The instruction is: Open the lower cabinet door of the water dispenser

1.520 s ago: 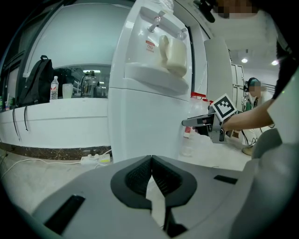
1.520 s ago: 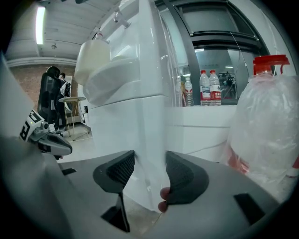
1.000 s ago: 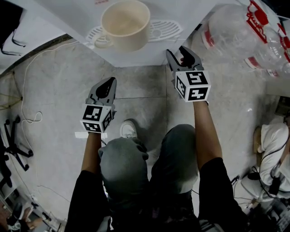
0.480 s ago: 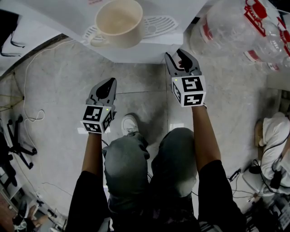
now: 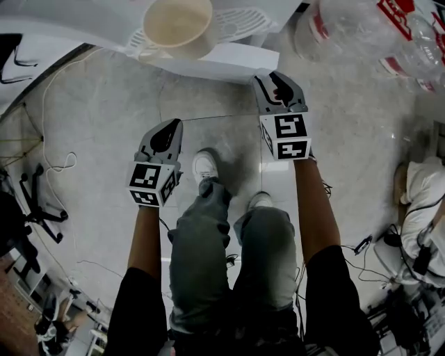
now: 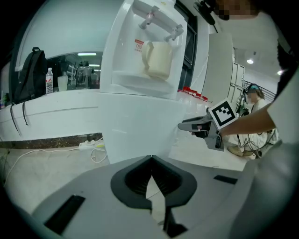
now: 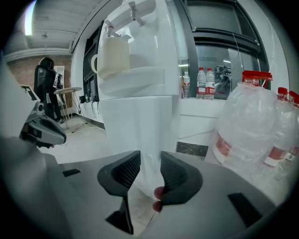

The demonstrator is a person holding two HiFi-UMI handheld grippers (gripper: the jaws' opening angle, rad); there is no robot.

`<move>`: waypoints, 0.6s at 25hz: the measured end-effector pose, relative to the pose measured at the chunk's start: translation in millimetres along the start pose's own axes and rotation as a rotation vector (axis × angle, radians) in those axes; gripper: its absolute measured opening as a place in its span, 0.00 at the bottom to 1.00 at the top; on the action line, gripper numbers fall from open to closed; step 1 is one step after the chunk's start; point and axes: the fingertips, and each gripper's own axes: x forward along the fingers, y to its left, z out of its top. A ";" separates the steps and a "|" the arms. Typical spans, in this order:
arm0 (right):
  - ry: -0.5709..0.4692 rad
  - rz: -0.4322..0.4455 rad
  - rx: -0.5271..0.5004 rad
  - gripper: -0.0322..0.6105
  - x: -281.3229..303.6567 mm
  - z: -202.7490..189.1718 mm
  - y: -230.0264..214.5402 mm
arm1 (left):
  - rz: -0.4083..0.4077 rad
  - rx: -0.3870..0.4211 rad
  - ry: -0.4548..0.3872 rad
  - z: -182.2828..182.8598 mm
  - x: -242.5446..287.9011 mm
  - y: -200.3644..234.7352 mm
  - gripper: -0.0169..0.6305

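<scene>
**Door not open yet**

White plastic water dispenser (image 5: pixel 208 59) sits top centre in head view; its white lower cabinet door (image 7: pixel 135 126) looks closed. Right gripper (image 5: pixel 277 82) is at the door edge: jaws apart, just been closing, edge lined up with the gap, pads not pressing. Left gripper (image 5: pixel 169 131) pressed together, empty. To do: grip, pull.

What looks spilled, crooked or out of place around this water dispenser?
Nothing stands out. The cream mug sits upright on the drip tray of the water dispenser, the water bottles stand upright beside it, and the floor shows no puddle.
</scene>
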 end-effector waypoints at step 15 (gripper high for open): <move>0.151 0.056 -0.042 0.31 -44.3 -24.7 61.8 | 0.031 -0.113 0.071 -25.7 -89.3 -30.6 0.05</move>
